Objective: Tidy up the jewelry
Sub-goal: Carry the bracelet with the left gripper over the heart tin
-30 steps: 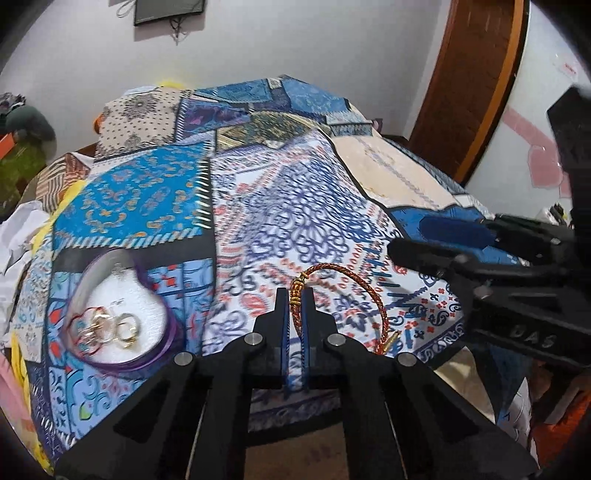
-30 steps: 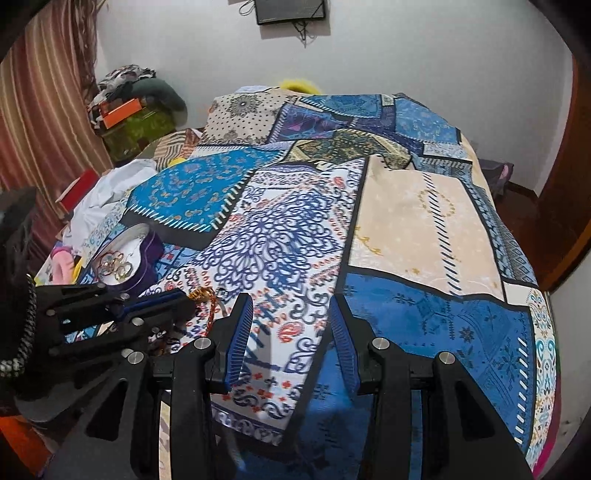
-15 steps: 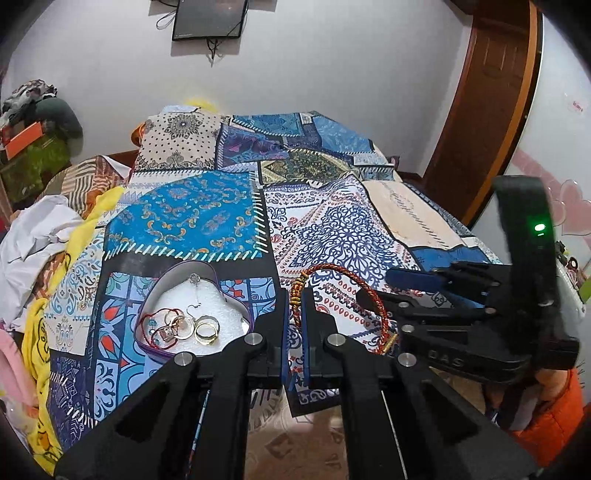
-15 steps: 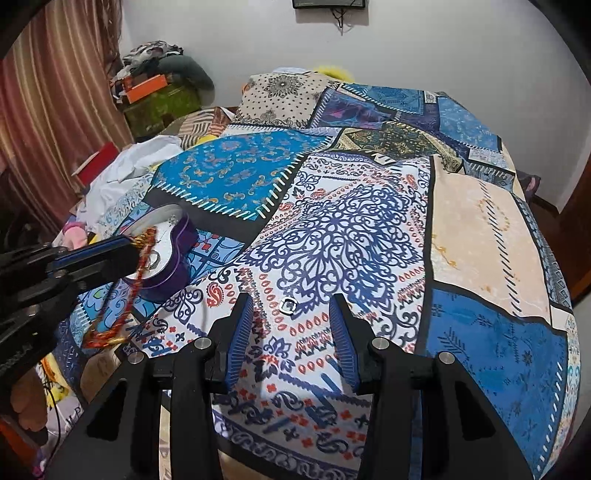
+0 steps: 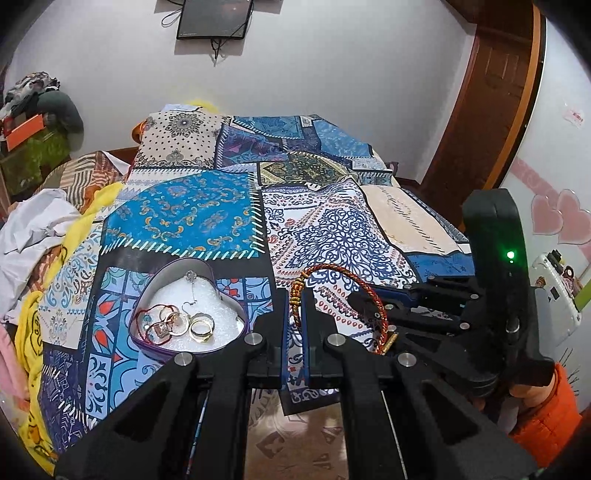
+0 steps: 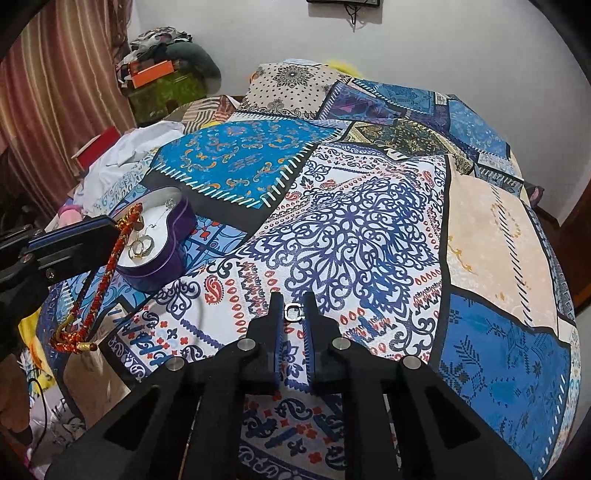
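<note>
Nearest in the left wrist view, the left tool point(image 5: 293, 306) has its two blue-lined fingers drawn almost together, clamped on the beaded end of a red-and-gold braided bracelet point(image 5: 347, 286). The cord arcs up and away to the right of the tips and comes down to a gold clasp, hanging above the bed rather than lying on it. In the right wrist view the same bracelet point(image 6: 99, 280) dangles from the left tool point(image 6: 110, 229), its knotted end drooping toward the bed's near edge.

The right tool point(image 6: 293, 314) is narrowed to a small gap, and a small square silver ring point(image 6: 294, 311) sits right at that gap between the fingertips, on the white paisley patch of the quilt point(image 6: 351, 229). Whether the pads already press on the ring cannot be told. From the left wrist view the right tool point(image 5: 360, 302) shows only side-on, just right of the bracelet, with a green light on its handle.

Just left of the left tool's tips, and a little farther off, stands the heart-shaped purple box point(image 5: 147, 306), open, white-lined, resting on the blue tiled patch. Inside lie gold rings point(image 5: 201, 326), a thin red string bracelet point(image 5: 146, 321) and a silver earring point(image 5: 191, 280). The held bracelet is outside the box, to its right.

Beyond the box the patchwork quilt runs to a spotted pillow point(image 5: 177, 140), and on the wall behind it hangs a dark screen point(image 5: 214, 18).
</note>
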Demonstrator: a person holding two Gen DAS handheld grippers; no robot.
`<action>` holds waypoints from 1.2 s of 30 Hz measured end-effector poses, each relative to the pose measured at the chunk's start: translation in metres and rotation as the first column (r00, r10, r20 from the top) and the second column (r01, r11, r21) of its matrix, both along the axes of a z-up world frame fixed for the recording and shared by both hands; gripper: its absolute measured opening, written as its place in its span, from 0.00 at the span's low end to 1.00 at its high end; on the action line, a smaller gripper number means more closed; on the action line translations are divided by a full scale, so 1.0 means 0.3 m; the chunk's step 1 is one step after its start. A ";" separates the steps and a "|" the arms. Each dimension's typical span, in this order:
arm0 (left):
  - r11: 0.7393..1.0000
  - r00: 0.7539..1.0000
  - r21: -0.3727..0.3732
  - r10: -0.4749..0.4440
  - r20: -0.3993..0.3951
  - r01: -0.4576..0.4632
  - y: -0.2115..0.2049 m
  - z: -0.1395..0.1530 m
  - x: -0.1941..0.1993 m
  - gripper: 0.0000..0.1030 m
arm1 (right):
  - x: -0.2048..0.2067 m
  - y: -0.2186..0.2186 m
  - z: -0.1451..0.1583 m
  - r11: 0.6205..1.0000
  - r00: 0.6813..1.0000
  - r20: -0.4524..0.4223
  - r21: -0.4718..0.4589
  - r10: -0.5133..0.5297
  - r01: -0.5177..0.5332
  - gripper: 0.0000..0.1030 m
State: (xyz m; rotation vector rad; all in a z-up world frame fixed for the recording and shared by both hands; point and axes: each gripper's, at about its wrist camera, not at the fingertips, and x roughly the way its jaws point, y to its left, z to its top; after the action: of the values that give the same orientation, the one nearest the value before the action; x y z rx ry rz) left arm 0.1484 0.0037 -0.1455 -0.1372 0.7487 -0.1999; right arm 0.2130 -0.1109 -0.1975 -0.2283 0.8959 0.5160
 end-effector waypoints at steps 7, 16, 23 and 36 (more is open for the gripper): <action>1.000 1.000 0.004 0.028 0.008 -0.028 0.024 0.013 -0.025 0.04 | -0.010 -0.009 0.016 1.000 1.000 0.013 0.008 -0.020 0.020 0.08; 0.997 0.996 0.017 0.075 0.043 -0.075 0.077 0.055 -0.045 0.04 | -0.037 -0.067 0.111 0.997 0.995 0.074 0.048 -0.070 0.067 0.08; 0.994 0.992 0.023 0.109 0.069 -0.111 0.133 0.086 -0.050 0.04 | -0.065 -0.059 0.207 0.995 0.983 0.162 0.055 -0.087 0.079 0.08; 0.982 0.980 0.046 0.177 0.093 -0.182 0.238 0.106 -0.040 0.04 | -0.093 0.121 0.271 0.991 0.977 0.213 0.121 0.024 -0.050 0.08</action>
State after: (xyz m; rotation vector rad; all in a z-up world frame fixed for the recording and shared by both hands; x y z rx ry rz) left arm 0.1363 0.0751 -0.1137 -0.1423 0.6486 -0.0132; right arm 0.1852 -0.0747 -0.1163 -0.1816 0.6510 0.5695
